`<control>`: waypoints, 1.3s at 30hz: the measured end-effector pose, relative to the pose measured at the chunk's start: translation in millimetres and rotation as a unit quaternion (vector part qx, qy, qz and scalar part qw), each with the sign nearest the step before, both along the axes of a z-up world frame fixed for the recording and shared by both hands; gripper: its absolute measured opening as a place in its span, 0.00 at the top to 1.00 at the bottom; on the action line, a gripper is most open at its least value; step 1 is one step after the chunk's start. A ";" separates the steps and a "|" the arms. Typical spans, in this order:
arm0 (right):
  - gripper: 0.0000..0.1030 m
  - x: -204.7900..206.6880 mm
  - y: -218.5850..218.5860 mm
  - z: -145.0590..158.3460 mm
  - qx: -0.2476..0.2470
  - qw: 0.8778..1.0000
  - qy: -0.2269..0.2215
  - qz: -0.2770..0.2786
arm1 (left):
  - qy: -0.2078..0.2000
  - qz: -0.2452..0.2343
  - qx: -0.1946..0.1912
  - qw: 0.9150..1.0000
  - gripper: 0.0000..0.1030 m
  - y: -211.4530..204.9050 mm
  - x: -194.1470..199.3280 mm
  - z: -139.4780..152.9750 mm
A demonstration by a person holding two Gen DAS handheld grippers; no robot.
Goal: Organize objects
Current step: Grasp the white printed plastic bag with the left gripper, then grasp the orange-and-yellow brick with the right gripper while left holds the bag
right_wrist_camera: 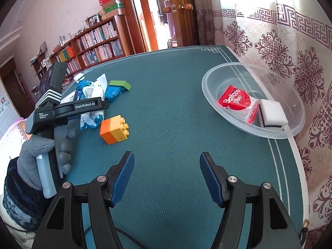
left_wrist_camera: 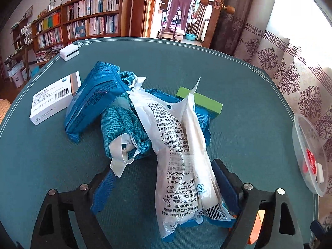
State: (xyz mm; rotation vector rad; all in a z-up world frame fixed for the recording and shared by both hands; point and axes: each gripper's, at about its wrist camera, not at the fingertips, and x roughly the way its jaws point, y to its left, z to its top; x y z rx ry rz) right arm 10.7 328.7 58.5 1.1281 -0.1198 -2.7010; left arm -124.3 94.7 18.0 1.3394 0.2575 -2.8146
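A pile lies on the teal table: a white printed packet (left_wrist_camera: 178, 155), a teal knitted pouch (left_wrist_camera: 122, 124) with white ribbon, blue packets (left_wrist_camera: 93, 103), a green block (left_wrist_camera: 201, 101) and a white medicine box (left_wrist_camera: 54, 97). My left gripper (left_wrist_camera: 164, 166) straddles the near end of the white packet. Its right finger sits close against the packet's edge while the left finger stands clear of it, so the jaws are open. My right gripper (right_wrist_camera: 167, 154) hovers open over bare cloth with nothing between its fingers. An orange and yellow brick (right_wrist_camera: 114, 128) lies ahead of it to the left.
A clear plastic bowl (right_wrist_camera: 205, 87) near the right table edge holds a red balloon-glue packet (right_wrist_camera: 234, 101) and a white block (right_wrist_camera: 271, 112). A small white box (left_wrist_camera: 69, 51) sits at the far edge. A gloved hand (right_wrist_camera: 39, 157) holds the left tool. Curtains hang right; bookshelves stand behind.
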 end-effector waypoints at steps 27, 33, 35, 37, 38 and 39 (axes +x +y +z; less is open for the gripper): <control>0.35 -21.8 -66.9 -19.1 0.006 0.998 0.001 0.056 | 0.092 -0.026 0.010 0.995 0.54 -2.3 28.3 46.2; 0.35 -39.8 -84.9 -20.7 0.007 0.998 0.008 0.058 | 0.104 -0.024 0.022 0.994 0.71 -8.1 34.9 54.2; 0.35 -44.9 -91.2 -23.2 0.007 0.998 0.004 0.060 | 0.103 -0.025 0.022 0.994 0.71 -8.8 35.0 54.0; 0.35 -49.4 -96.2 -25.8 0.012 0.998 0.001 0.064 | 0.098 -0.024 0.024 0.995 0.71 -9.7 34.4 53.5; 0.35 -50.7 -99.1 -26.8 0.014 0.998 0.000 0.066 | 0.093 -0.021 0.025 0.995 0.71 -10.9 33.5 53.0; 0.35 -52.1 -101.2 -27.7 0.015 0.998 -0.001 0.068 | 0.090 -0.017 0.027 0.995 0.71 -12.5 32.6 52.1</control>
